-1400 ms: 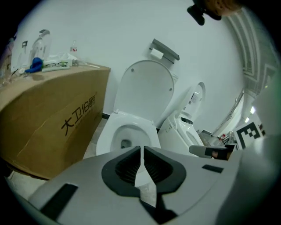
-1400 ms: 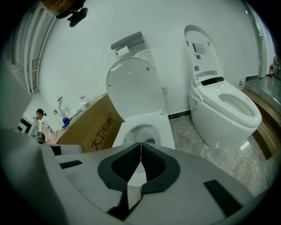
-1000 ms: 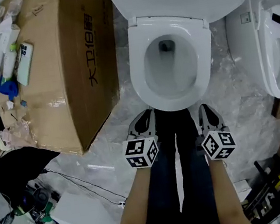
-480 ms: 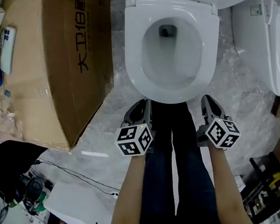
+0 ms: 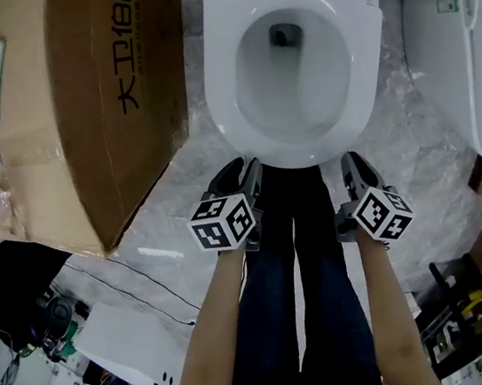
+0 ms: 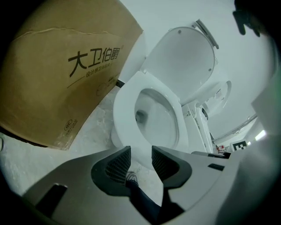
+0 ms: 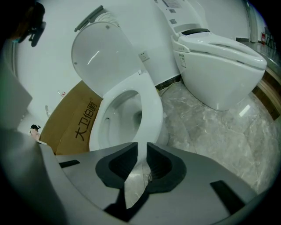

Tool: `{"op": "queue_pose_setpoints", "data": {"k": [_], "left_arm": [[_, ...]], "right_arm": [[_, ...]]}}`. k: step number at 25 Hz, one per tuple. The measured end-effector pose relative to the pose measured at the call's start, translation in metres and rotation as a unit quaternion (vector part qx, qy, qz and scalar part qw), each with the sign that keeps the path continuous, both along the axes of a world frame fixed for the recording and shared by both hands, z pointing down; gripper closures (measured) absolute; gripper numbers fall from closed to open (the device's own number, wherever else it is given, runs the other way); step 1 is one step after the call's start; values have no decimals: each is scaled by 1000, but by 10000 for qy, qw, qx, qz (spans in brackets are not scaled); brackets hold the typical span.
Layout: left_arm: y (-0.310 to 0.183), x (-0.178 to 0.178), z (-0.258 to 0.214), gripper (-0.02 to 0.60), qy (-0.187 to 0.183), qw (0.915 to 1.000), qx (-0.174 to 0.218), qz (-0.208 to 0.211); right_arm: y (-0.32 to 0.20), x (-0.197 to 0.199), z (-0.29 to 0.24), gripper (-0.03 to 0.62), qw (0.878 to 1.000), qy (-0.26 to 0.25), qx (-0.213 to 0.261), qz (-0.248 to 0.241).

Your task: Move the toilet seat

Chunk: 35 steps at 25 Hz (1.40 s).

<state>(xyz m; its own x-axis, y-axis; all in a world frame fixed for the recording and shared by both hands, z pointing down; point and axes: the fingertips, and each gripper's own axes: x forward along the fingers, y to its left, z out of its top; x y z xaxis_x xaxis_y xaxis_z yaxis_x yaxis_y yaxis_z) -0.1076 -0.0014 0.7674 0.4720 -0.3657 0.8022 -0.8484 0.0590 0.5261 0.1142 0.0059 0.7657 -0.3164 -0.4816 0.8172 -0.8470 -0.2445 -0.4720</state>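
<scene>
A cardboard box (image 5: 91,93) stood on the floor at the left. Beside it, the left tongs (image 5: 241,178) had just been opening to a clear gap, with nothing between the jaws. The toilet seat (image 5: 225,100) lay flat on the bowl just ahead, its lid (image 6: 184,61) raised. The right tongs (image 5: 354,170) had just been opening too, seemingly only a crack, and were empty. A second toilet (image 5: 473,63) stood at the right.

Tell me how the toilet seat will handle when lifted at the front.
The toilet seat looks like one moulded ring, so probably stiff. It seems hinged at the back under the raised lid, so it should swing up, not come free. Its glossy surface is likely slippery.
</scene>
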Motion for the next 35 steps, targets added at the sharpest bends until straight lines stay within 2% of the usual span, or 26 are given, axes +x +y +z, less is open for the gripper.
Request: {"op": "queue_pose_setpoints", "data": {"k": [2,7,9,15,26,35], "left_arm": [[3,-1,6,433,15,10000,-85,7],[9,4,17,415,130,9997,-211,83],[10,5,22,408,135,9996,-230,111],[14,4,33,396,234,9992,-324,-52],[3,11,35,390,315,9994,-154,63],[-1,13,37,388,306,9994,-167,92]], "right_arm": [[2,0,3,462,10000,-60,-27,24],[3,0,10,457,9998,-190,-72,-69],[6,-3,16,423,9990,-427,-158,-8],[8,-10,26,413,9973,-690,-204,112],[0,-16,32,413,9963,-842,-132,54],[-4,-15,35,413,9971,-737,-164,119]]}}
